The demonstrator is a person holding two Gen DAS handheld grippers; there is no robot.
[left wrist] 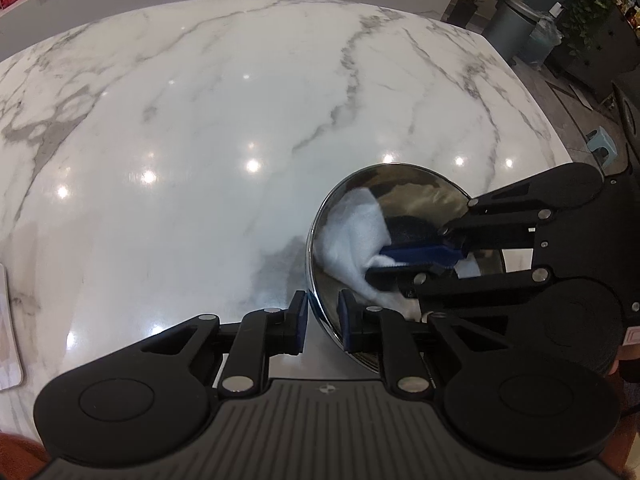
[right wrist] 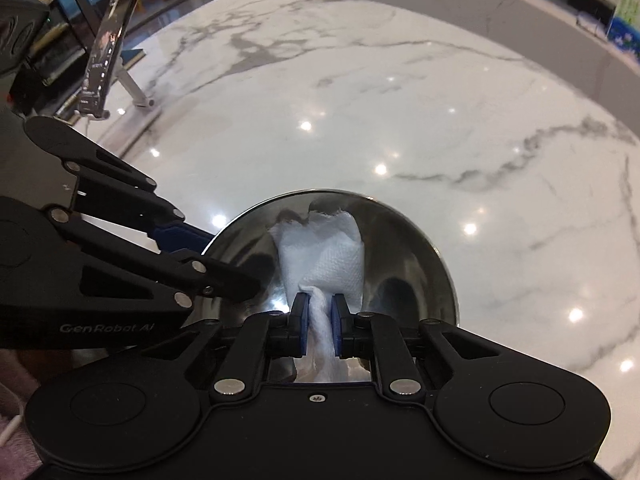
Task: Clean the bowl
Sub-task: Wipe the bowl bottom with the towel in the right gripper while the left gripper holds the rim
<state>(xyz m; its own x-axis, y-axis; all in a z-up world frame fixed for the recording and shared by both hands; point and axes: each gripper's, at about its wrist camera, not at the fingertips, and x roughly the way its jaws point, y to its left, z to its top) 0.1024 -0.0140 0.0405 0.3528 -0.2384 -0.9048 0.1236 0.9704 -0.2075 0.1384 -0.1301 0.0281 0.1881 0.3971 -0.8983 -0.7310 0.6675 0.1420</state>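
Observation:
A shiny steel bowl (left wrist: 420,192) sits on the white marble table (left wrist: 240,120). My left gripper (left wrist: 323,322) is shut on the bowl's near-left rim, one pad outside and one inside. My right gripper (right wrist: 320,320) is shut on a white paper towel (right wrist: 332,256) and holds it inside the bowl (right wrist: 404,276), pressed against the inner wall. In the left wrist view the towel (left wrist: 356,236) lies against the bowl's left inner side, with the right gripper (left wrist: 408,262) coming in from the right. The left gripper (right wrist: 224,264) shows at the bowl's left rim in the right wrist view.
A phone on a stand (right wrist: 108,52) stands at the table's far left edge in the right wrist view. A flat pale board (left wrist: 8,328) lies at the table's left edge. Bins and plants (left wrist: 532,32) stand beyond the table's far right corner.

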